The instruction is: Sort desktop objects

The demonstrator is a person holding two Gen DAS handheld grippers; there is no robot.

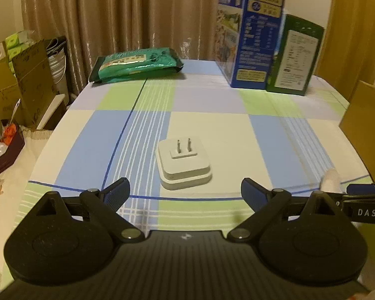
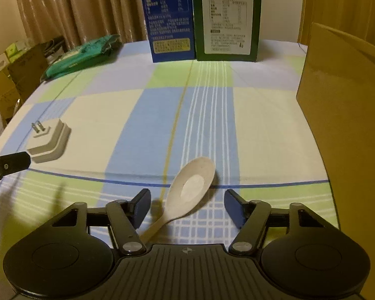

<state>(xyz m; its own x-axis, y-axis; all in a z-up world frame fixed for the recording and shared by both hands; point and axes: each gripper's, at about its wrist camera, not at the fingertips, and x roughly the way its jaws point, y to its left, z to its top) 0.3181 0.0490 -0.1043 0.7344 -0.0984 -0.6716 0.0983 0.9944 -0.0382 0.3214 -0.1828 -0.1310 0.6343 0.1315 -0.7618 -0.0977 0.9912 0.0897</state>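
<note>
A white plug adapter (image 1: 183, 162) lies prongs-up on the checked tablecloth (image 1: 212, 100), just ahead of my open, empty left gripper (image 1: 185, 191). It also shows at the left of the right wrist view (image 2: 48, 141). A beige spoon (image 2: 187, 190) lies on the cloth between the fingers of my open right gripper (image 2: 187, 205), bowl pointing away and handle running back under the left finger. The spoon's tip (image 1: 331, 180) shows at the right of the left wrist view, next to the right gripper's finger (image 1: 362, 190). The left gripper's finger (image 2: 10, 162) shows at the left edge.
A green packet (image 1: 137, 65) lies at the far left of the table. A tall blue box (image 1: 250, 30) and a green box (image 1: 293, 55) stand at the back. A cardboard box (image 2: 342, 115) stands at the right edge. Cartons and clutter (image 1: 20, 80) sit beyond the left edge.
</note>
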